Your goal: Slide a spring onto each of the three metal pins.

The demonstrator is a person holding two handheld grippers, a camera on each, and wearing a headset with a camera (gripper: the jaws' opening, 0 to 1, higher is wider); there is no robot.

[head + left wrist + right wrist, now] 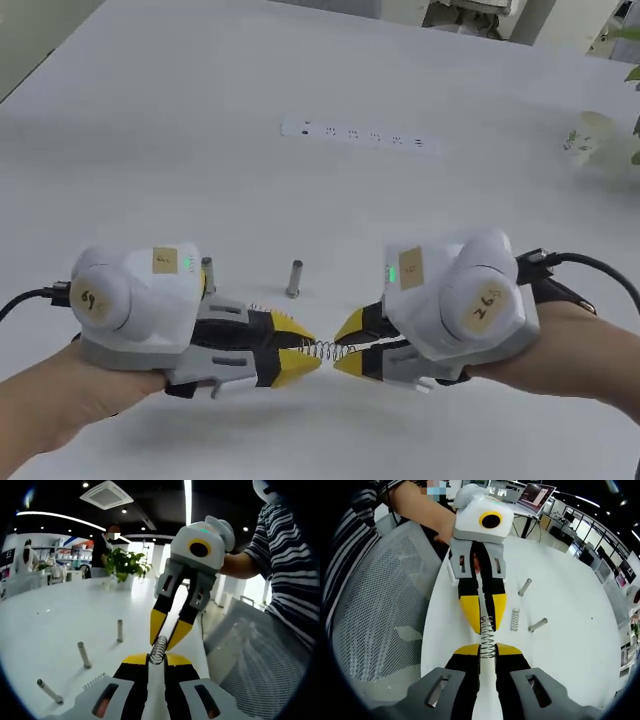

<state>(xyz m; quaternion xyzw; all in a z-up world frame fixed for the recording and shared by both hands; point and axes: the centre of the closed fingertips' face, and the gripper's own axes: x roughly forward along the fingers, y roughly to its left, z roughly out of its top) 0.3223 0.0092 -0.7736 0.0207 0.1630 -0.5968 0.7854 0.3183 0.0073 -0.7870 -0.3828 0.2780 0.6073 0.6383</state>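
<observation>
Here, one spring [327, 351] pinched from both ends

The white table [320, 90] is seen beneath both tools. The left gripper [308, 352] and right gripper [342, 353] are closed tip to tip on the spring, which is held between them above the table. Three metal pins [120, 630] are stood upright beyond, and a loose spring [515, 619] is laid near them.

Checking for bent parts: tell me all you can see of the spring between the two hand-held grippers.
The spring is a thin, evenly wound coil of bare silvery wire, seemingly straight. It lies roughly level above the white table, held between the yellow tips of the left hand-held gripper and the right hand-held gripper, each pinching one end. Nothing else touches it.
</observation>
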